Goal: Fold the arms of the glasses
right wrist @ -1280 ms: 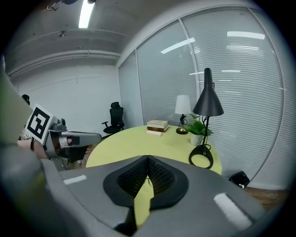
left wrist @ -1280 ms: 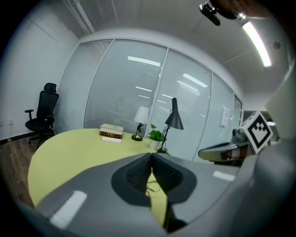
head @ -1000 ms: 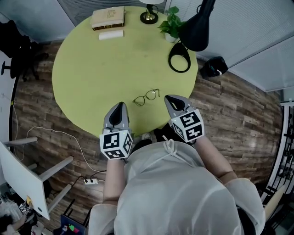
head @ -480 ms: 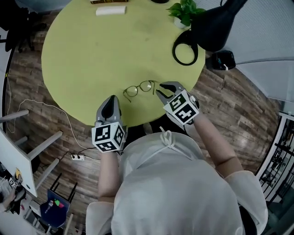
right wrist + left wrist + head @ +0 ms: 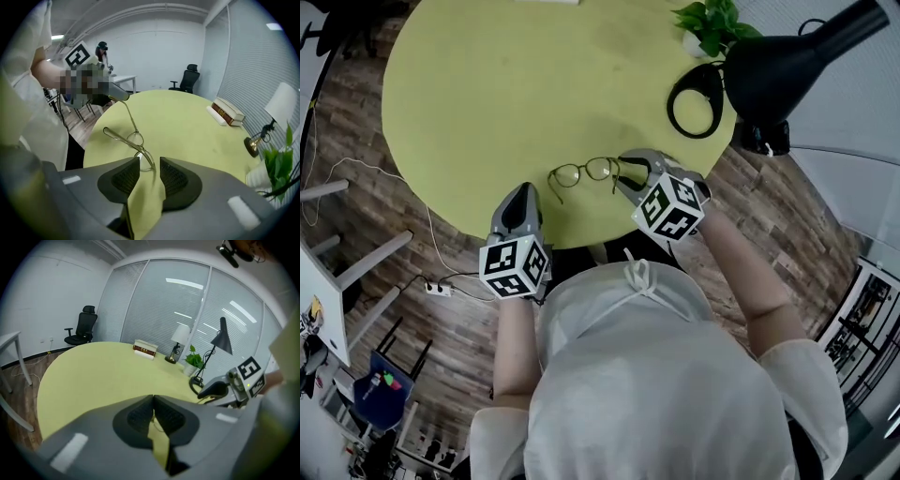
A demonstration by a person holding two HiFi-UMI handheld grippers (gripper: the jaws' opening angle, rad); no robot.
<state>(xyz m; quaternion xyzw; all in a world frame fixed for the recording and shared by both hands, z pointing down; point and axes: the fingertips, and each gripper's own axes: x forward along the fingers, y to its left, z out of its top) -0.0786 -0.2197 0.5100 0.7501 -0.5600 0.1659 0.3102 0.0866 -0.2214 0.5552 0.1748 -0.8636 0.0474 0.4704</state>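
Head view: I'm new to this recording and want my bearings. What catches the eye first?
Glasses lie with arms unfolded near the front edge of a round yellow-green table. The right gripper, whose jaws have just been opening, has the glasses' right end in its gap without pinching it. The left gripper hangs shut at the table's edge, and a black lamp leans in at upper right.
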